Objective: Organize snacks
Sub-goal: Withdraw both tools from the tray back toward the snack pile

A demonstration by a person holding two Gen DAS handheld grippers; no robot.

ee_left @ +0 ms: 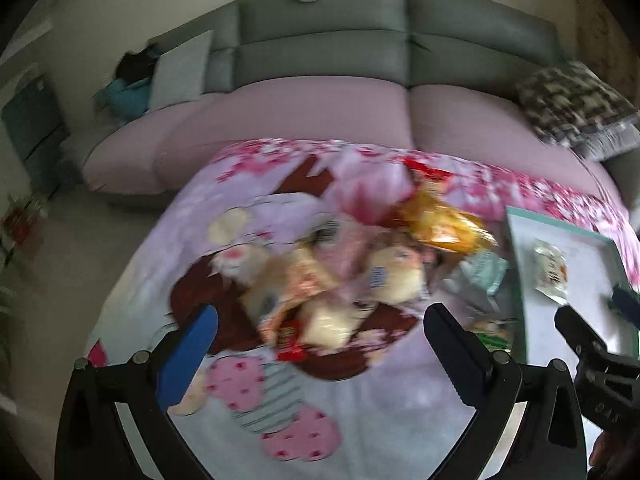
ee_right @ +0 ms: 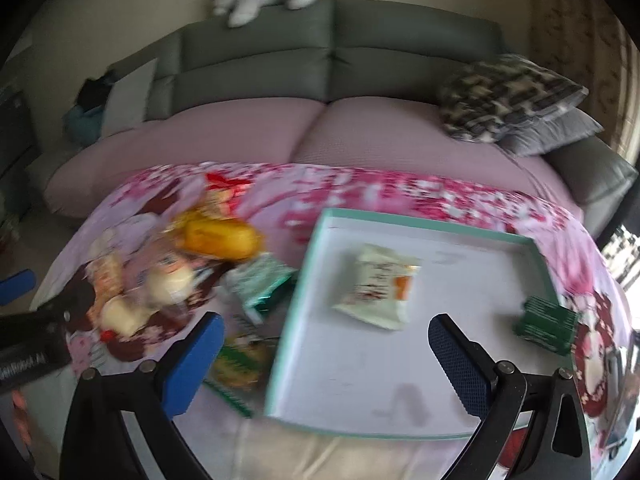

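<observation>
While both the left gripper (ee_left: 320, 334) and right gripper (ee_right: 326, 338) gape wide and empty, a snack pile (ee_left: 340, 276) lies at the teal tray's (ee_right: 304, 276) nine o'clock, one white packet (ee_right: 378, 286) and one green packet (ee_right: 546, 322) inside.

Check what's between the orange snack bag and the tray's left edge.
Right wrist view: a pale green-and-white packet lies between the orange snack bag and the tray, its corner close to the tray's left wall.
</observation>
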